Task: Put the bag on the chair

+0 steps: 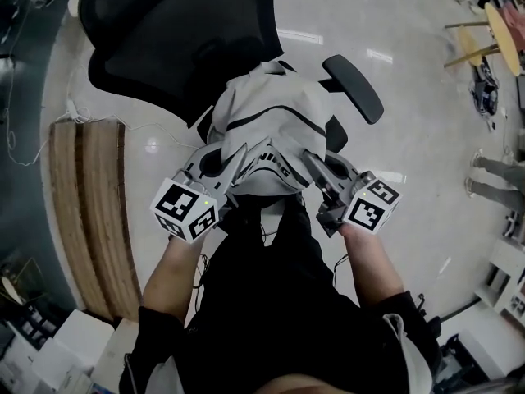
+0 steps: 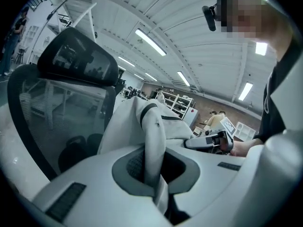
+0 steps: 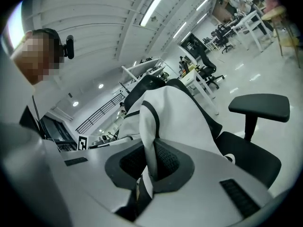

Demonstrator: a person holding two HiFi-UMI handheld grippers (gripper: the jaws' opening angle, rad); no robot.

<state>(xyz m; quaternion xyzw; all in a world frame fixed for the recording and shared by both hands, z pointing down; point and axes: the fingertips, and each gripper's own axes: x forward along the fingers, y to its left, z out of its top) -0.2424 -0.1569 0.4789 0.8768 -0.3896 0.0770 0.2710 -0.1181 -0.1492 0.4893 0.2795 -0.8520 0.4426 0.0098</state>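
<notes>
Nearly done, by the look of it. White bag (image 1: 264, 125) held over the seat of the black chair (image 1: 164, 39), with the backrest far left and the armrest (image 1: 354, 87) right. Left gripper (image 1: 234, 162) clamped shut on a fold of the bag's cloth, right gripper (image 1: 313, 164) pinched on another fold. Cannot tell whether the bottom rests on the seat. Left to do, probably: settle it down, release both grips, draw back.
</notes>
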